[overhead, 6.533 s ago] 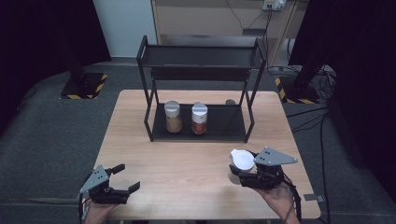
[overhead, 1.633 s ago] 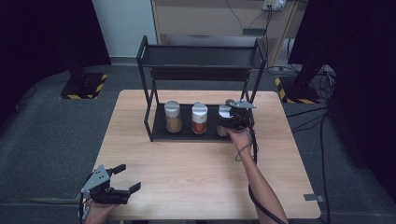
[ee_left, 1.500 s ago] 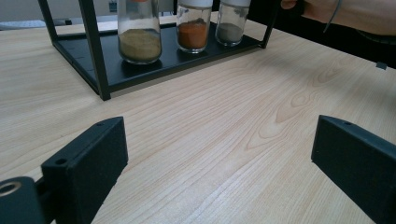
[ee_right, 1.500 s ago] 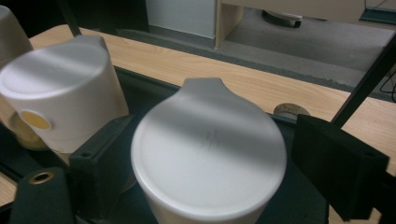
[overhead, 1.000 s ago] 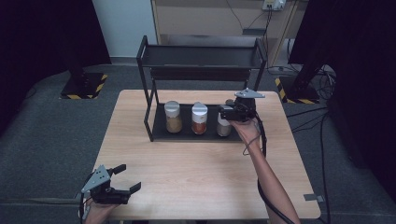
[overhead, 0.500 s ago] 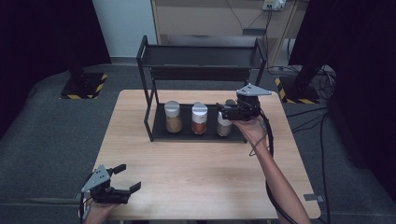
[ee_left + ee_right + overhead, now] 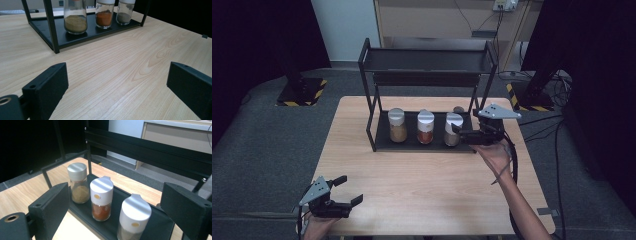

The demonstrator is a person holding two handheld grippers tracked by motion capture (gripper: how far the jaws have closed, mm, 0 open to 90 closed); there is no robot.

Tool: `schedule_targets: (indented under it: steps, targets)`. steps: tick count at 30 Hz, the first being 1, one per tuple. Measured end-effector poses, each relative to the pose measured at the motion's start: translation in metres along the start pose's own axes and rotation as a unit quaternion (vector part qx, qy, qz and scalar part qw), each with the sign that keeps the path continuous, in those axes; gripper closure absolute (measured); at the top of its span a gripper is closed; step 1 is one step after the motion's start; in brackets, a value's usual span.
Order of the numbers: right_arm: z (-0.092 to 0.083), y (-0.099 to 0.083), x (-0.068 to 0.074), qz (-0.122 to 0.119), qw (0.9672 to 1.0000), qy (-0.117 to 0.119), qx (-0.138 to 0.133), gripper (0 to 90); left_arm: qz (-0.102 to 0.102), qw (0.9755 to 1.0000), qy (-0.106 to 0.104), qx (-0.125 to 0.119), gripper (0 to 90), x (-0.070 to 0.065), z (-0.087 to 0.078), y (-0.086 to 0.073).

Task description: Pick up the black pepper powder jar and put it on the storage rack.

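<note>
A black two-tier rack (image 7: 427,60) stands at the back of the table. Three spice jars line its lower shelf: a tan one (image 7: 397,125), an orange one (image 7: 425,126) and a grey one (image 7: 453,129) with a white cap. My right gripper (image 7: 460,133) hovers just right of the grey jar, jaws open and pointing left, touching nothing. In the right gripper view the grey jar (image 7: 133,220) stands below and between the wide jaws, apart from both. My left gripper (image 7: 347,192) rests open near the table's front left corner, with bare wood between its jaws.
The wooden table (image 7: 427,180) spreads bare between the rack and the left gripper. The rack's upper shelf (image 7: 150,147) and right post stand close over the right gripper. A small dark round object (image 7: 458,109) sits behind the lower shelf. Dark floor surrounds the table.
The right gripper has drawn back from the rack, rightward and toward the near side, leaving the grey jar on the lower shelf. The left gripper has stayed put.
</note>
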State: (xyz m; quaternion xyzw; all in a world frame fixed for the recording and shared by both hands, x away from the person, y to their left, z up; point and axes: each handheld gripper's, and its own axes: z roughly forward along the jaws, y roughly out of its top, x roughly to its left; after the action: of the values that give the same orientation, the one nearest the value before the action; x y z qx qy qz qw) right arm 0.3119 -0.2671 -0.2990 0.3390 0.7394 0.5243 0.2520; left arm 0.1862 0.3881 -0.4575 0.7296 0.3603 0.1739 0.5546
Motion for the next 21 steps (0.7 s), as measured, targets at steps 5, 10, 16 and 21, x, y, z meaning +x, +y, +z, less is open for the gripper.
schedule_targets:
  steps: [5,10,16,21]
  targets:
    - [-0.021,-0.009,0.004,0.001,1.0,0.0,-0.006,9.3,0.001,1.0,0.001,0.0,2.6,0.0,0.0,0.0]
    - [-0.04,-0.02,0.011,-0.005,1.0,-0.001,-0.008,9.3,0.004,1.0,-0.001,0.0,2.6,-0.001,0.0,0.0]
    - [-0.058,-0.034,0.016,-0.002,1.0,0.001,-0.009,9.3,0.005,1.0,-0.002,0.001,2.6,-0.001,0.0,0.0]
    - [-0.071,-0.044,0.018,0.004,0.9999,0.003,-0.009,9.3,0.005,1.0,-0.003,-0.001,2.6,-0.001,0.0,0.0]
